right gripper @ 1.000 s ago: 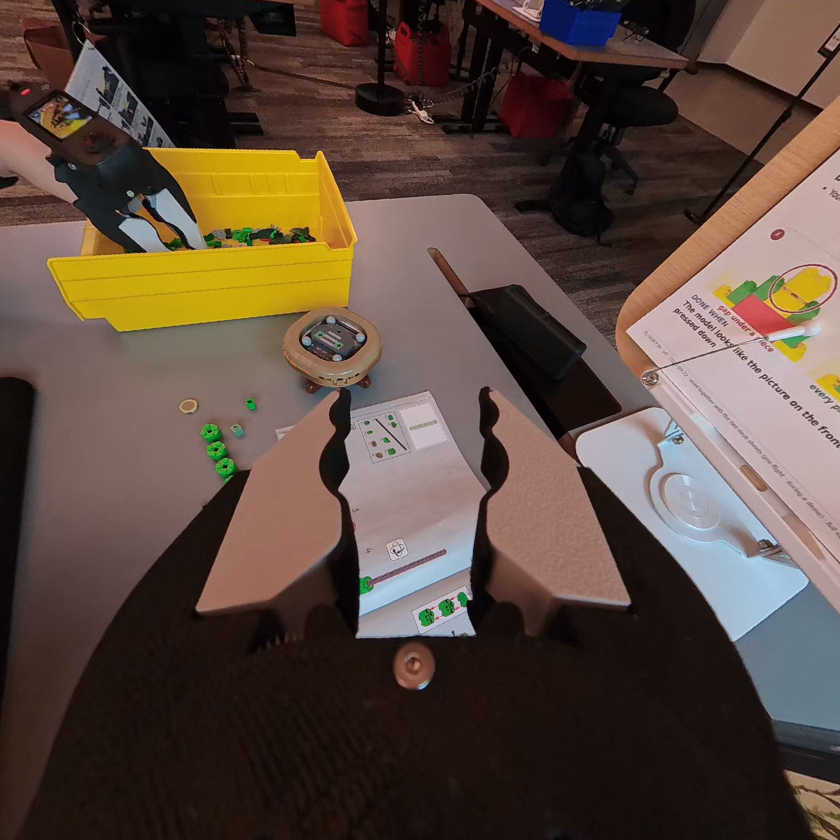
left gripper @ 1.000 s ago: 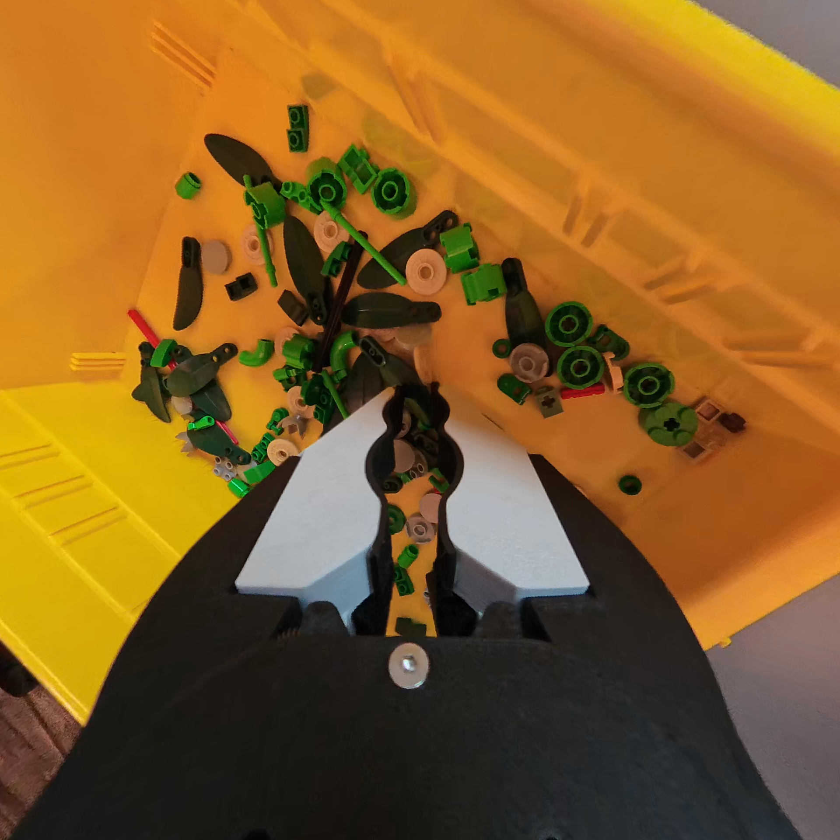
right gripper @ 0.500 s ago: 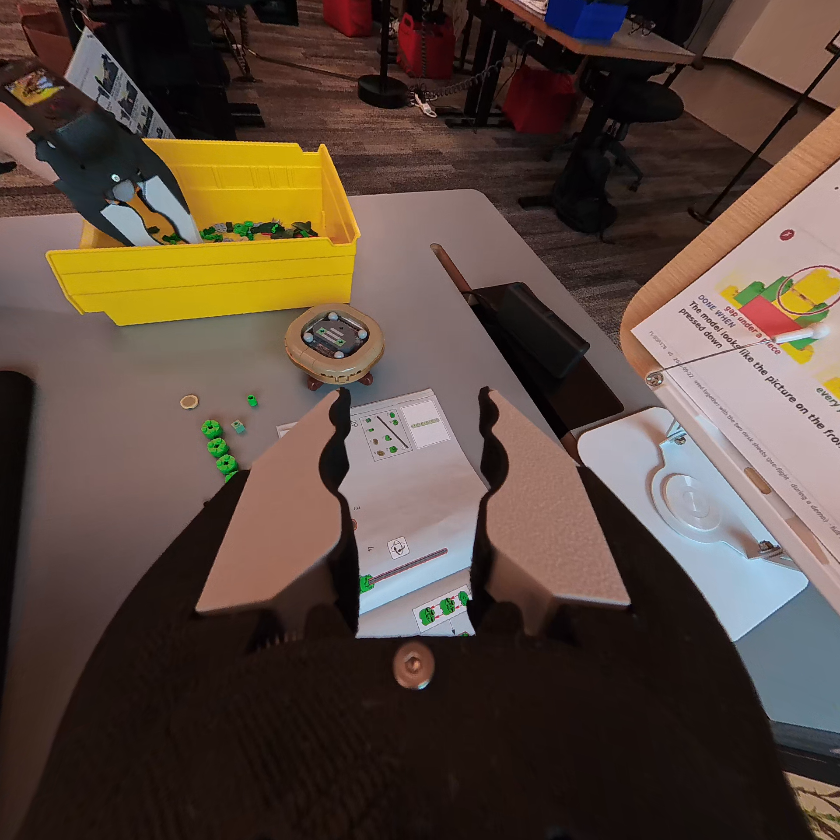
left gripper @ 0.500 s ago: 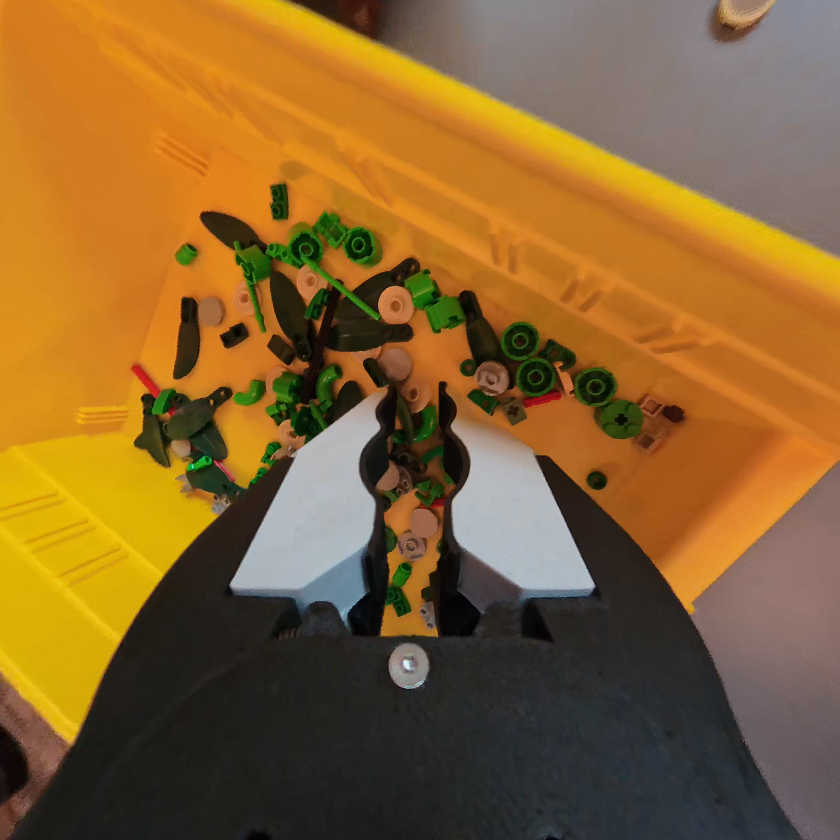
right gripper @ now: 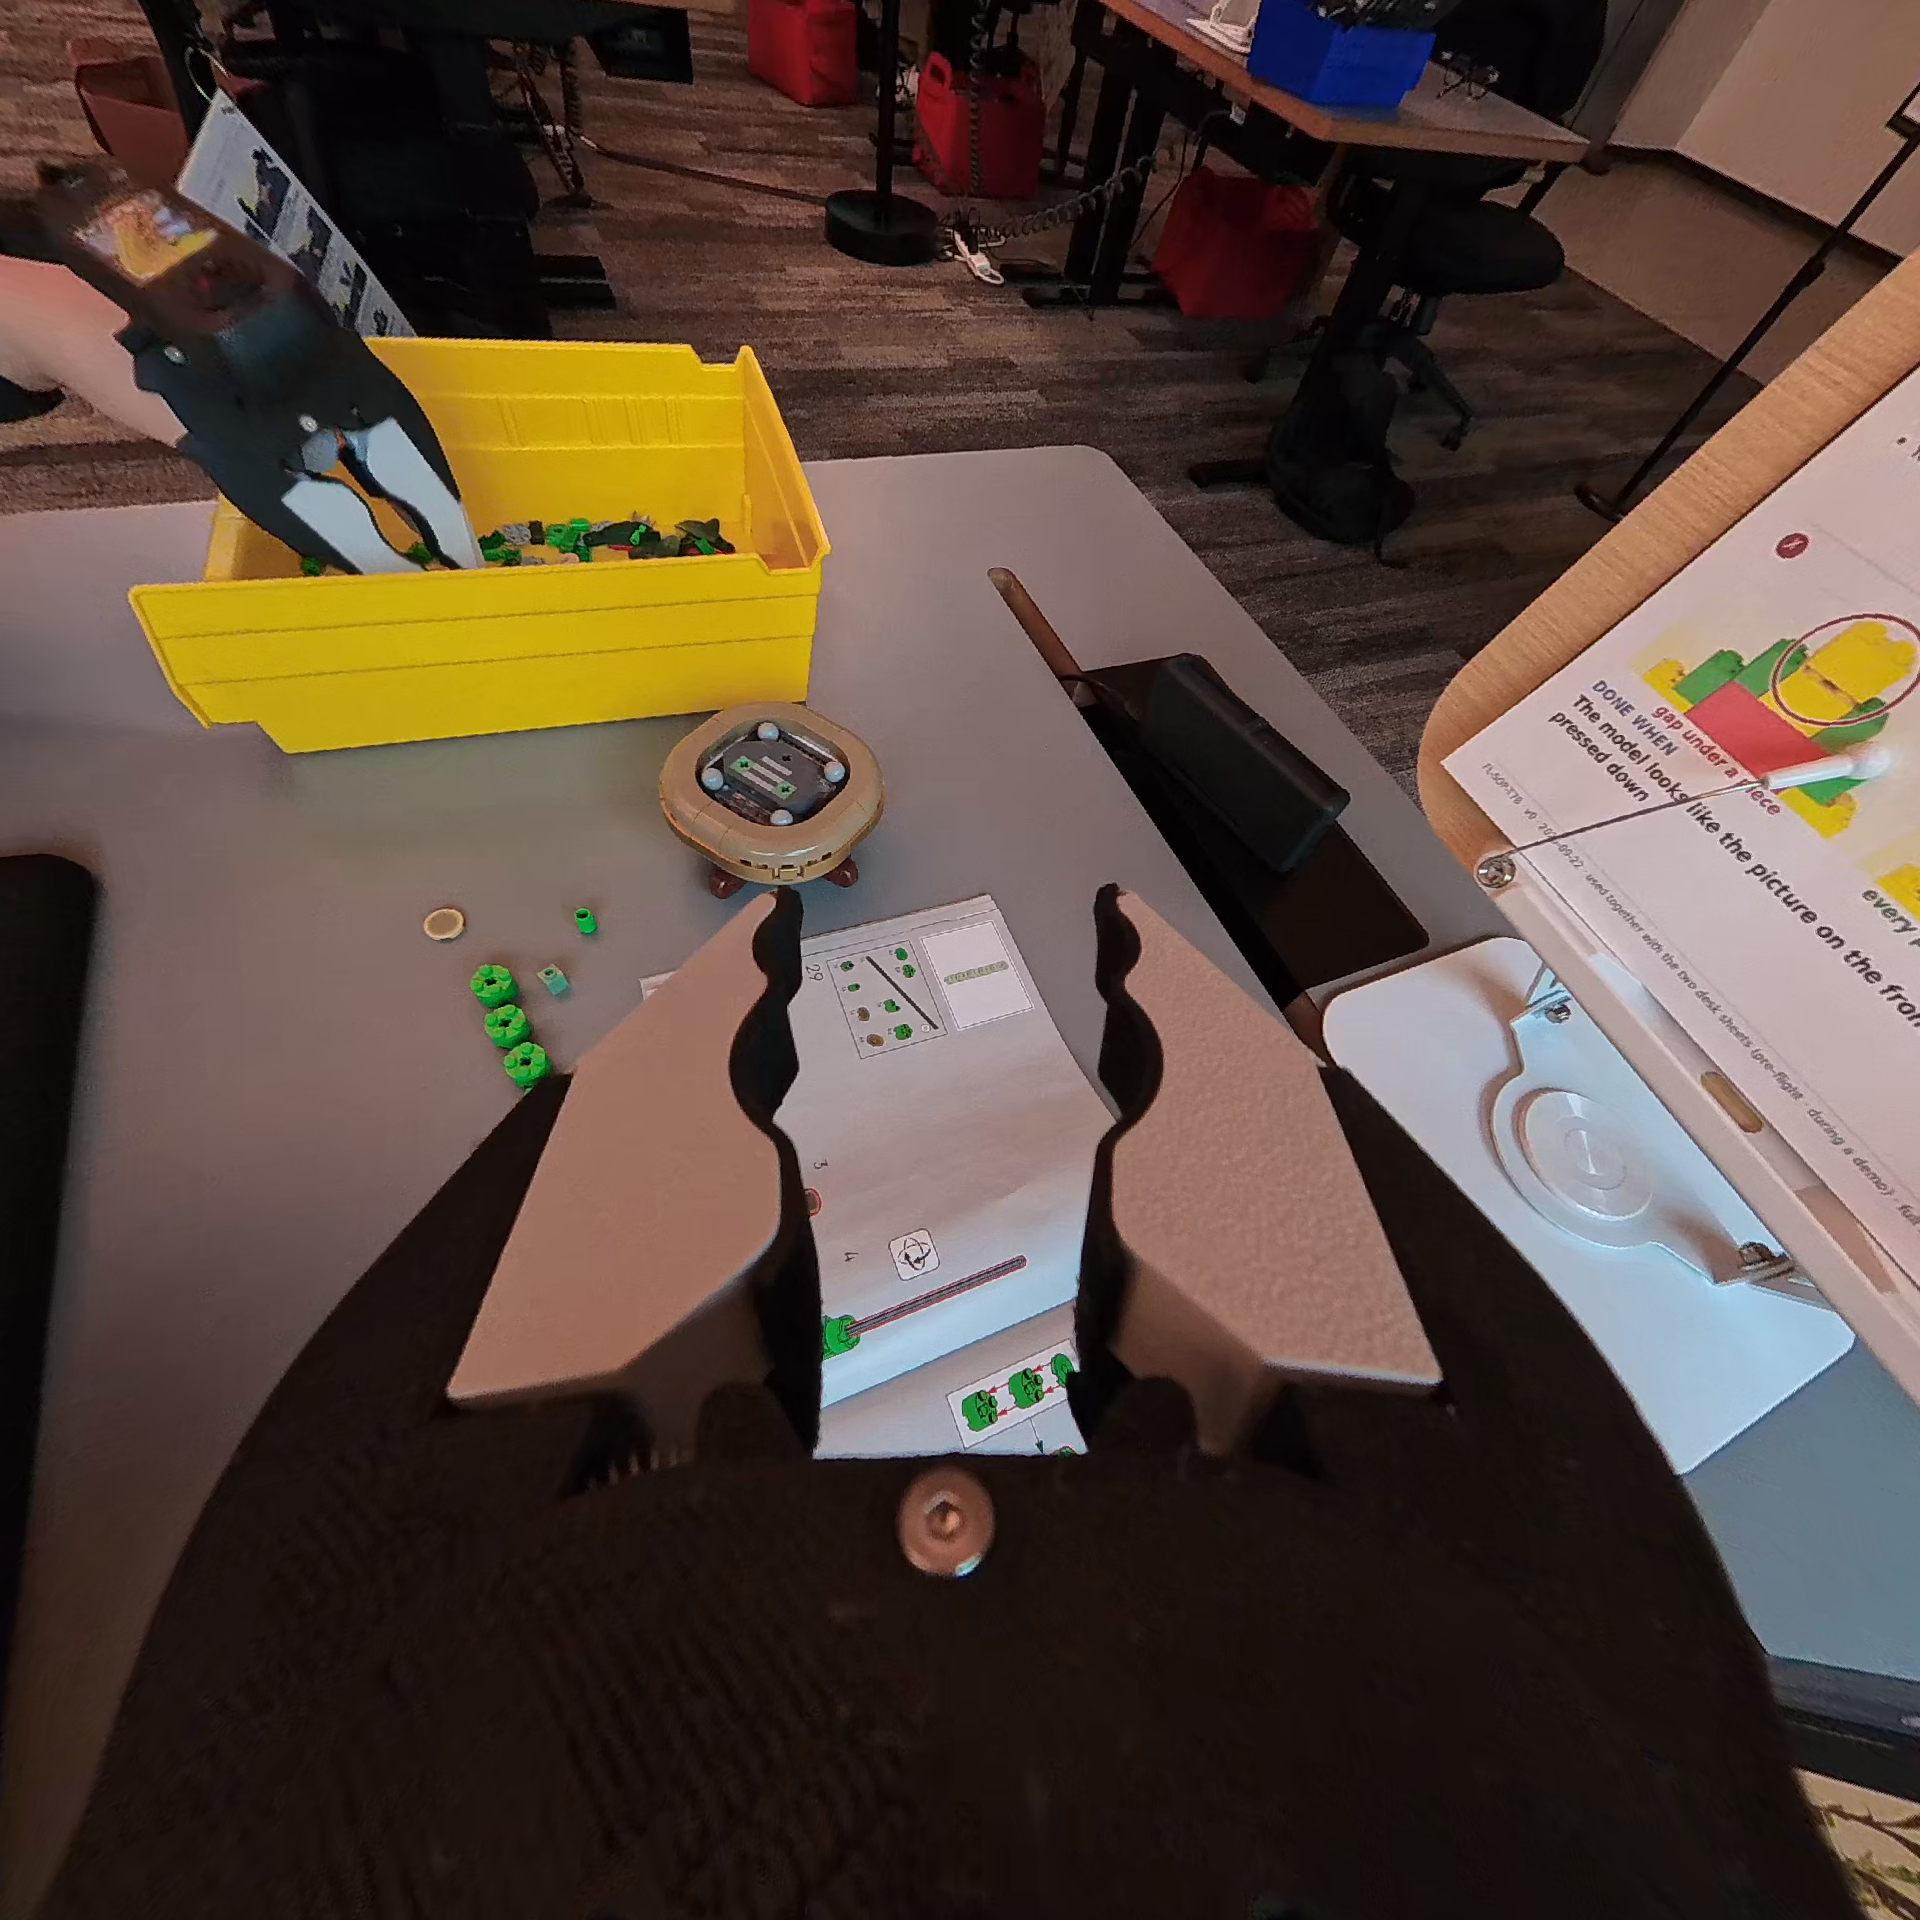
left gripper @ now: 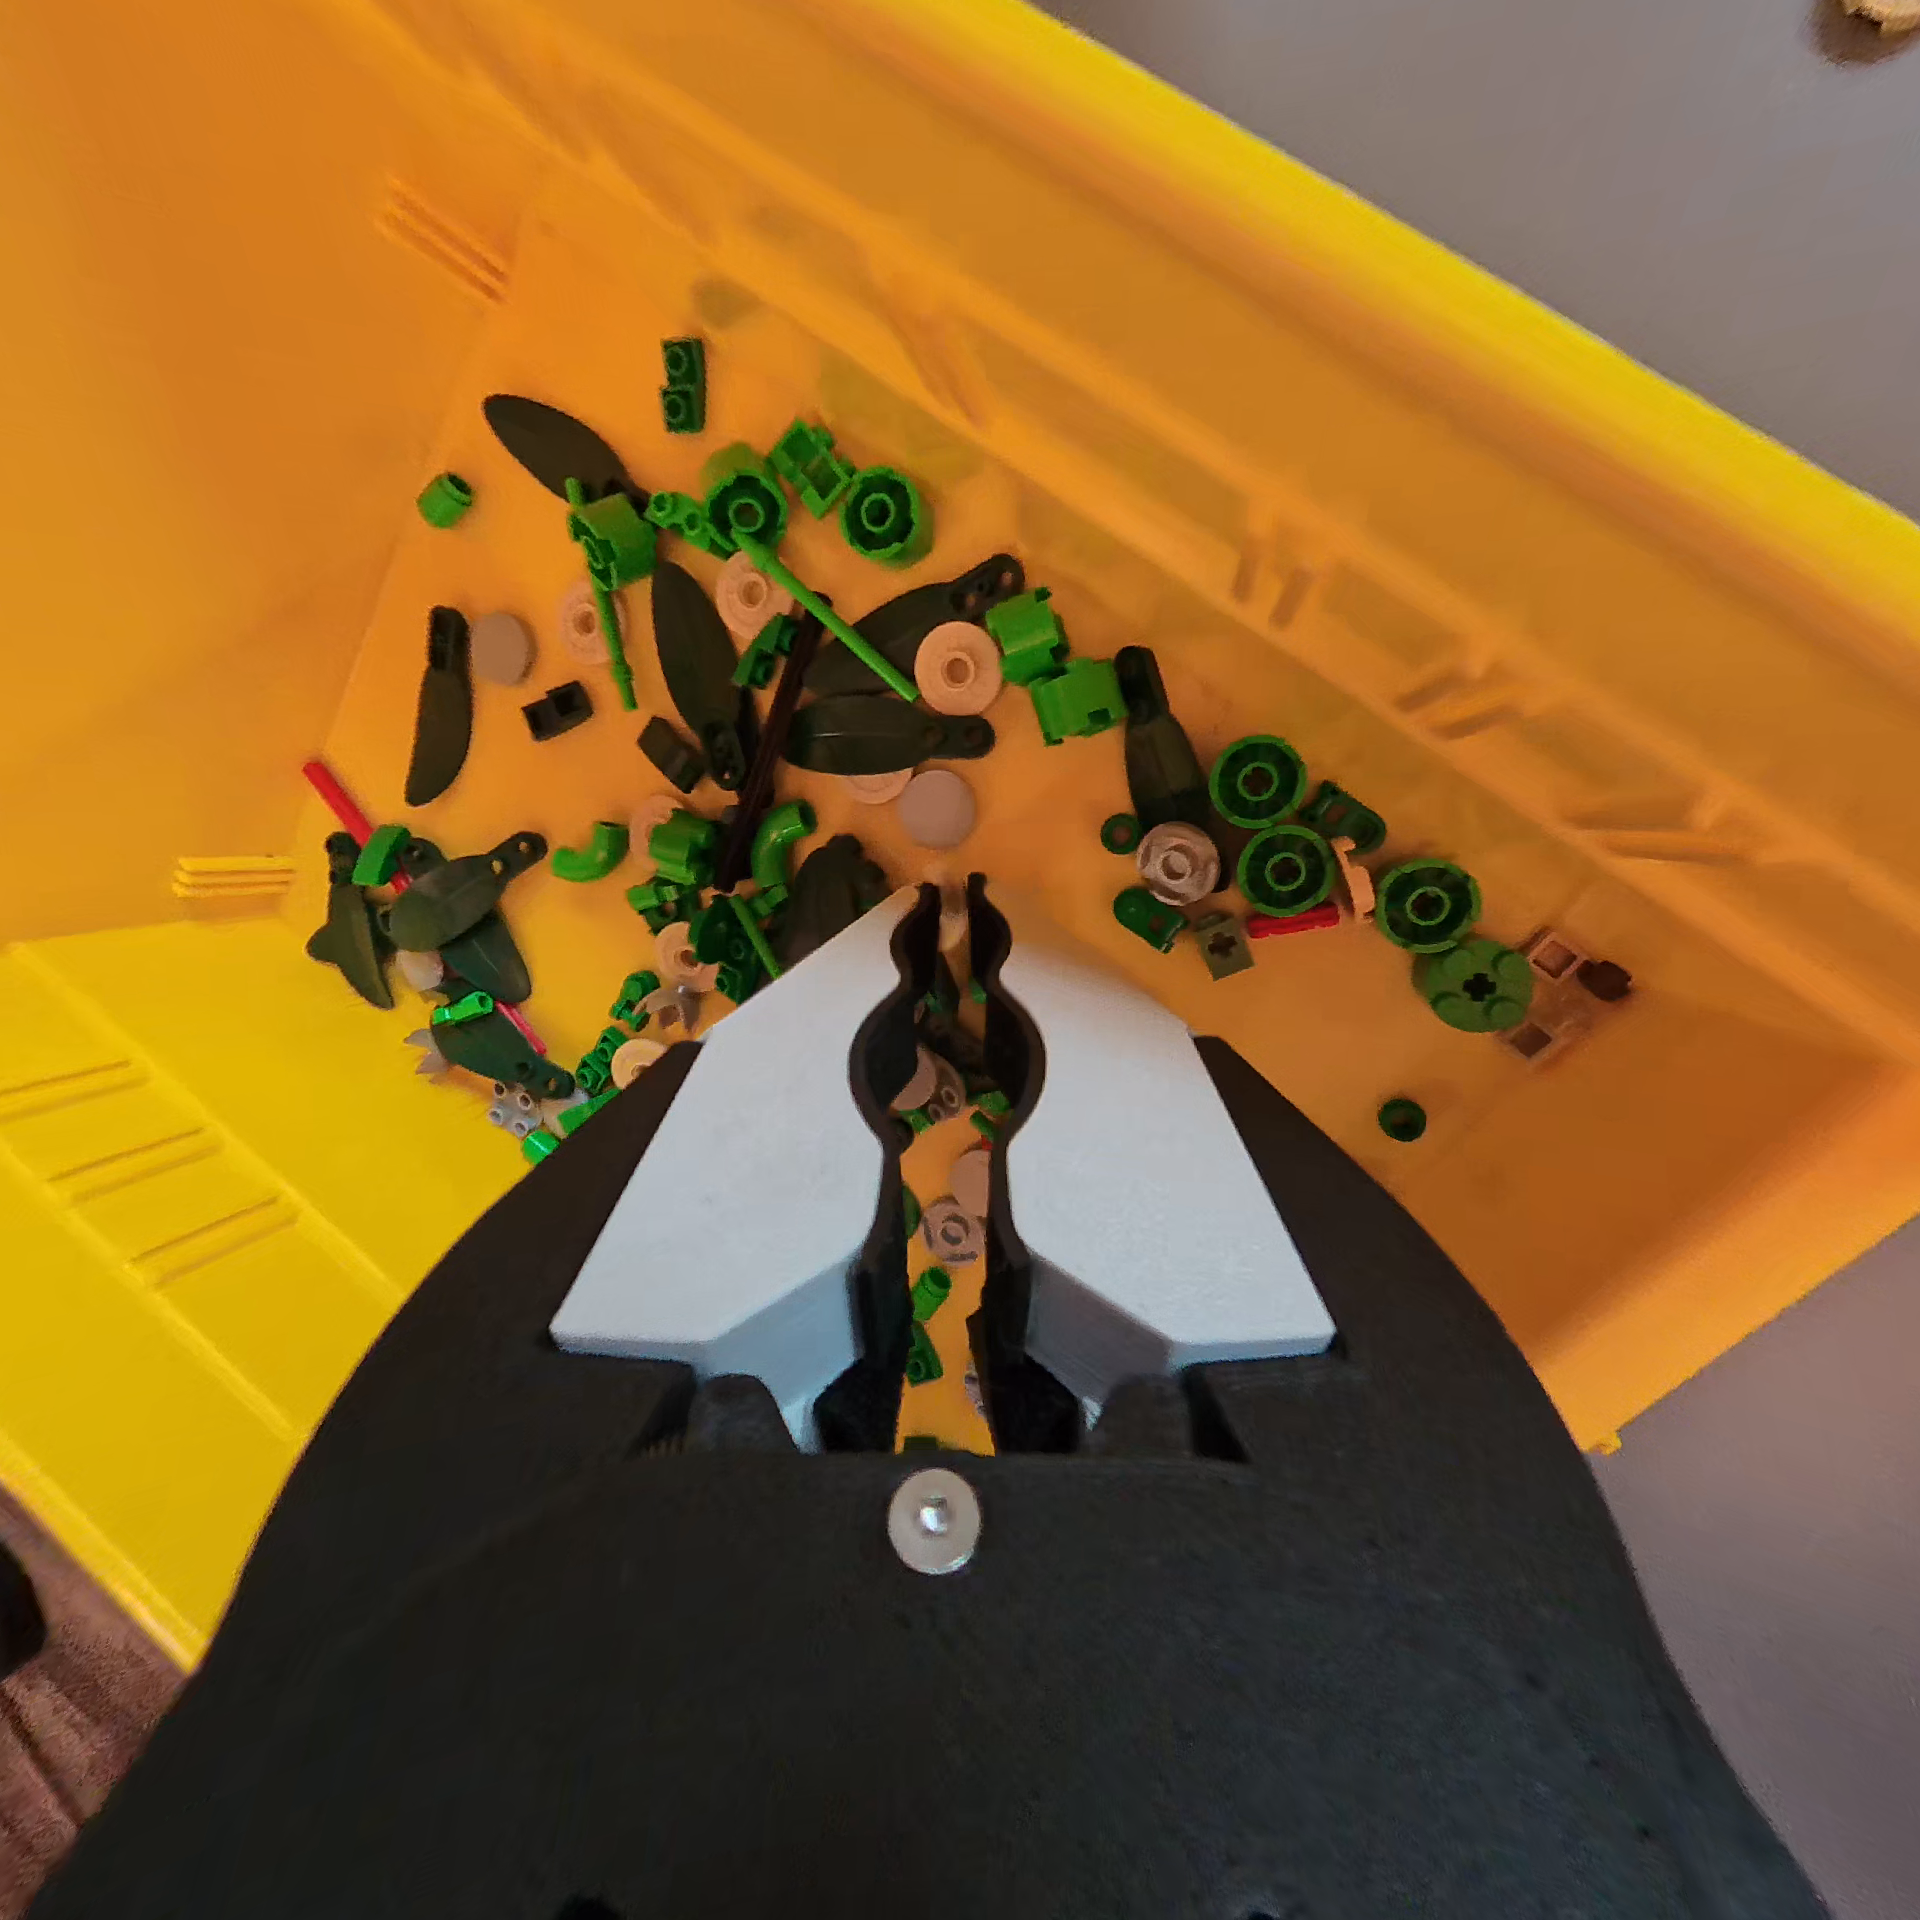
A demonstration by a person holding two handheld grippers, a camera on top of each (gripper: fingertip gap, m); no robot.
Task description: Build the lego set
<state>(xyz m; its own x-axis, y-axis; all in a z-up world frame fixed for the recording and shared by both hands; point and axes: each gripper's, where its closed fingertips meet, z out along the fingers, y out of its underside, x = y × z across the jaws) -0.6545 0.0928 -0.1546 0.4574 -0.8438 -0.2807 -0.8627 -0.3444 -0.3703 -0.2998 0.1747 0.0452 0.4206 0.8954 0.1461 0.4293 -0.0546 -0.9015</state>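
My left gripper (left gripper: 948, 896) is down inside the yellow bin (left gripper: 1351, 436), over a heap of green, dark green and tan lego pieces. Its jaws are nearly together, pinching a small tan piece (left gripper: 945, 916) at the tips. The right wrist view also shows this gripper (right gripper: 416, 556) in the bin (right gripper: 468, 665). My right gripper (right gripper: 945, 904) is open and empty above the instruction sheet (right gripper: 935, 1091). The tan round model base (right gripper: 771, 790) stands in front of the bin. Three green round pieces (right gripper: 506, 1023), a tan tile (right gripper: 445, 923) and a small green cylinder (right gripper: 585, 918) lie loose to the left.
A black box (right gripper: 1236, 769) sits in a gap right of the base. A white mounting plate (right gripper: 1590, 1174) and a slanted board with printed sheets (right gripper: 1766, 831) are at the right. A black pad (right gripper: 42, 1039) lies at the table's left edge. The tips of one gripper are about 40 centimeters away from the tips of the other. The tan tile (right gripper: 445, 923) is closer to my left gripper, around 20 centimeters from its tips; the right tips are 30 centimeters off. The small green cylinder (right gripper: 585, 918) is about 20 centimeters from my left fingertips and 25 centimeters from my right. The left tips stand about 20 centimeters off the tan round model base (right gripper: 771, 790).
My left gripper widened its jaws half a second ago, then went lower into the bin and closed its tips on the tan piece. My right gripper has barely moved.
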